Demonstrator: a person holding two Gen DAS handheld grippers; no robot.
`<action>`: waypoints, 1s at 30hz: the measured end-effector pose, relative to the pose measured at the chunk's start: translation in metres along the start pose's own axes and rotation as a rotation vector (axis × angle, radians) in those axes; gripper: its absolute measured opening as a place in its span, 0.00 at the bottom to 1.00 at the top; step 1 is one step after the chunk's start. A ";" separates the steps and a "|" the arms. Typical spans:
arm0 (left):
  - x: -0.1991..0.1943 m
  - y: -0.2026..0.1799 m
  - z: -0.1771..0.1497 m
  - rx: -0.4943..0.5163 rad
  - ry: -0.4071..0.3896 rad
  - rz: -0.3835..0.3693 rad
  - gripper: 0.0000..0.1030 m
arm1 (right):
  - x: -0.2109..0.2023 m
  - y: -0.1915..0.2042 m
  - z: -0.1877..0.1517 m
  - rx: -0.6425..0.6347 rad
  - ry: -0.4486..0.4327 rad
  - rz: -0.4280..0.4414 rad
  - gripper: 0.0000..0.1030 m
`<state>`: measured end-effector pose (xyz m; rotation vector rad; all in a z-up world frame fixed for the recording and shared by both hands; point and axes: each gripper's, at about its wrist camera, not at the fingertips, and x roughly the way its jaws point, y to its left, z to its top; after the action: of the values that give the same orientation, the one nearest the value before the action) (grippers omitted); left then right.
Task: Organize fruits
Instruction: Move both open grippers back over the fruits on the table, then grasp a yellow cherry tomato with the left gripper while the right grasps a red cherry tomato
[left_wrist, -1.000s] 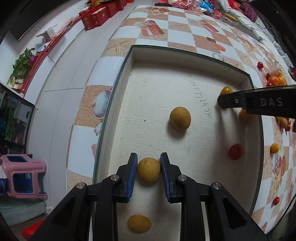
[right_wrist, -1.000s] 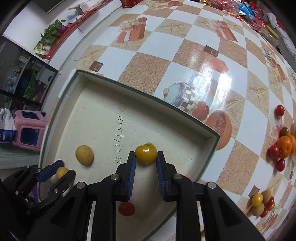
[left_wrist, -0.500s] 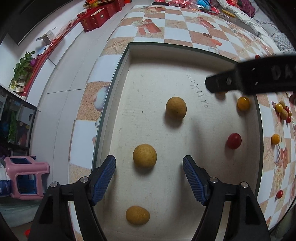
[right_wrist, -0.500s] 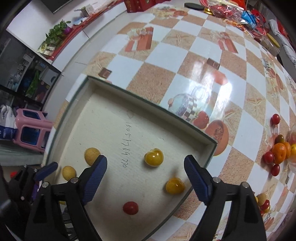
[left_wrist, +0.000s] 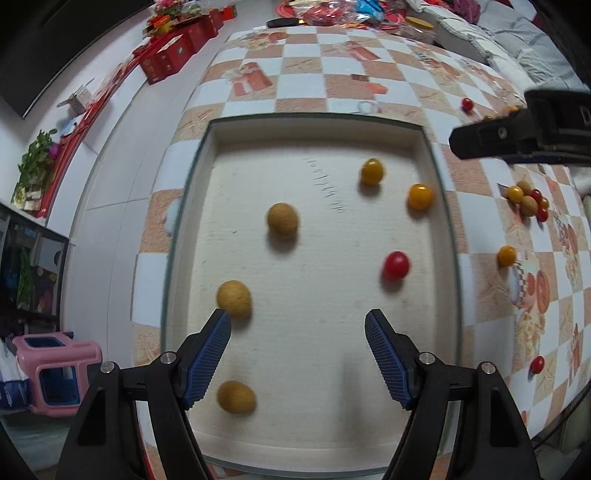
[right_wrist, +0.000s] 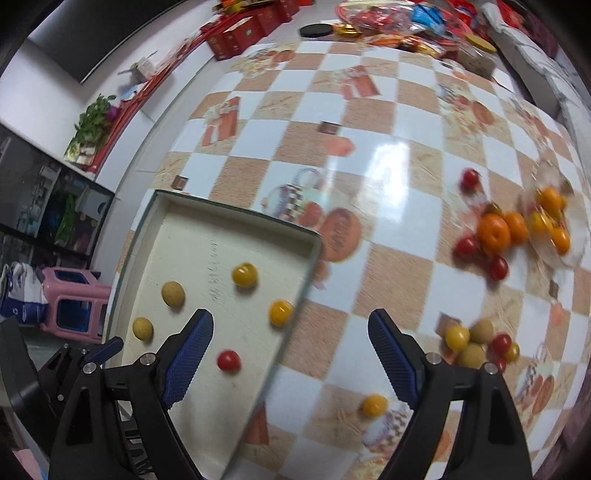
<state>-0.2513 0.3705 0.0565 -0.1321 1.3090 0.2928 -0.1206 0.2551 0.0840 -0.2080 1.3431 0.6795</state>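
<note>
Left tongs: the left tongs (left_wrist: 298, 325) stood wide apart and gripped nothing, above the near half of the shallow cream-lined rectangular tray (left_wrist: 184, 206).
Right tongs: the right tongs (right_wrist: 291, 332) were likewise spread wide and empty, straddling the tray's right rim (right_wrist: 295, 295) with the checkered orange-and-white counter (right_wrist: 388, 177) beyond.
Tan fruits: three round tan longan-like fruits lay in the tray's left half, one towards the middle (left_wrist: 282, 220), one at the left blue pad's tip (left_wrist: 233, 299), one at 7 o'clock near the front wall (left_wrist: 236, 397).
Yellow fruits: two round yellow cherry tomatoes (left_wrist: 371, 171) (left_wrist: 420, 196) lay near each other at the tray's 1 o'clock corner.
Red fruit: one round red cherry tomato (left_wrist: 395, 265) lay at 3 o'clock in the tray, apart from the rest.
Unsorted fruit: on the counter, oranges and red tomatoes (right_wrist: 495, 232) clustered at 2 o'clock in the right wrist view; a small mixed pile (right_wrist: 476, 343) sat at 4 o'clock; a lone yellow tomato (right_wrist: 374, 405) lay between the right tongs' fingers.
</note>
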 end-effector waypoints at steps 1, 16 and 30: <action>-0.002 -0.006 0.001 0.013 -0.004 -0.006 0.74 | -0.003 -0.009 -0.005 0.016 0.001 -0.004 0.86; -0.027 -0.101 0.019 0.195 -0.024 -0.097 0.74 | -0.026 -0.138 -0.104 0.264 0.075 -0.118 0.86; 0.010 -0.178 0.033 0.259 0.057 -0.133 0.74 | -0.023 -0.190 -0.117 0.306 0.084 -0.137 0.86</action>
<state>-0.1675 0.2108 0.0437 -0.0085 1.3759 0.0052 -0.1113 0.0370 0.0318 -0.0817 1.4798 0.3474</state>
